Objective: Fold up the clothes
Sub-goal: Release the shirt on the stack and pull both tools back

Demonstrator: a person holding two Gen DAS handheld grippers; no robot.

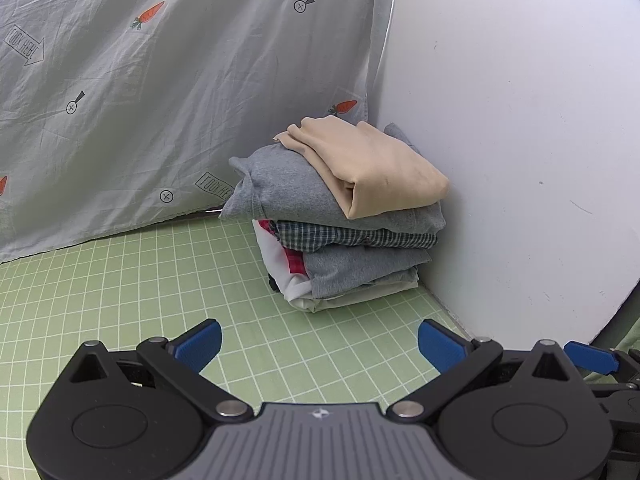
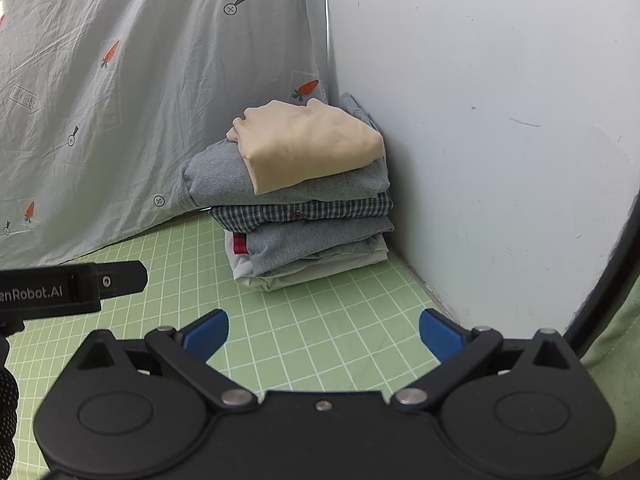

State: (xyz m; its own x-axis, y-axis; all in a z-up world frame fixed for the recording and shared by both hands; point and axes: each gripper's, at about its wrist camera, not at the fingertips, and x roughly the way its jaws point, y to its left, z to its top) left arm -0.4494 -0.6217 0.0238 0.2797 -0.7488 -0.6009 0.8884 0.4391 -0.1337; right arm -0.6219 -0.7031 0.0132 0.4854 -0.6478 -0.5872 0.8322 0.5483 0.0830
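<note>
Clothes stack (image 1: 352,216) in the wall corner, beige top piece's (image 1: 372,164) long axis angled toward the wall. Left hand-held gripper (image 1: 320,344) and right hand-held gripper (image 2: 324,336) both spread, holding nothing.

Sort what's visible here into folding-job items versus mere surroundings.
Job:
stack of folded clothes, beige garment on top
left tongs, open
right tongs, open

Surroundings:
carrot-print sheet
white wall
green grid mat
</note>
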